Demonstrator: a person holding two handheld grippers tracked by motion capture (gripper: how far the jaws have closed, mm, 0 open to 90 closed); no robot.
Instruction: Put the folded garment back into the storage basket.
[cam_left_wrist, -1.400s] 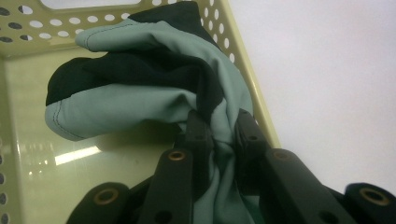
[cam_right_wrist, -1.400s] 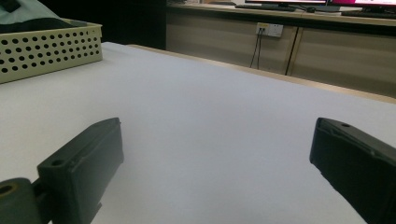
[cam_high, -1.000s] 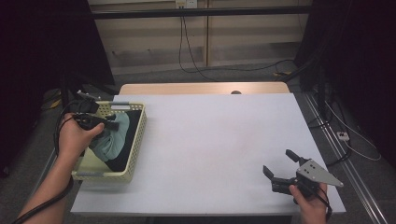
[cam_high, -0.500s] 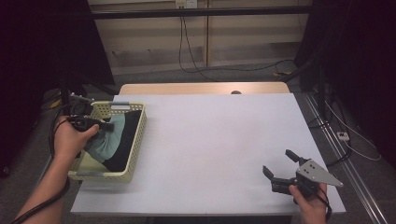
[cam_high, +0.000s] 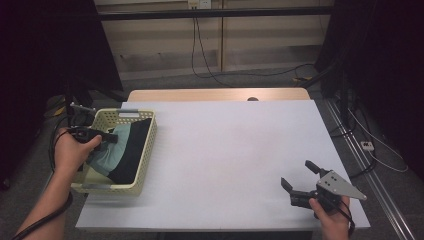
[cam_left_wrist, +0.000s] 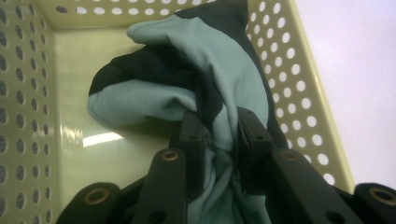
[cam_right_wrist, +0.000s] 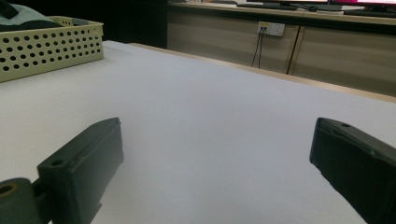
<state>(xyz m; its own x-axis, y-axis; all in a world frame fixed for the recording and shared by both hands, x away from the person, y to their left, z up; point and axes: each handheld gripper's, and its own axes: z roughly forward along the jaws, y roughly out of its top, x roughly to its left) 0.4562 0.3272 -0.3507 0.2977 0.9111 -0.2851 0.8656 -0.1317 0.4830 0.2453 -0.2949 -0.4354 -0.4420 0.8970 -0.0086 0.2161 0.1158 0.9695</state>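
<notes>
Teal-and-black cloth (cam_left_wrist: 205, 79) lies bunched in the cream basket (cam_high: 145, 165), our left gripper (cam_left_wrist: 219, 135) clamped on a fold. Our right gripper (cam_high: 299, 179) waits with jaws spread above the white table (cam_high: 225, 150). Lifting out seemingly remains.

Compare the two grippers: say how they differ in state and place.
The left gripper is shut on the teal-and-black cloth inside the basket; the right gripper stands open with nothing between its jaws. The left sits at the table's left edge, the right over bare table at the near right corner. Both are black and hand-held.
</notes>
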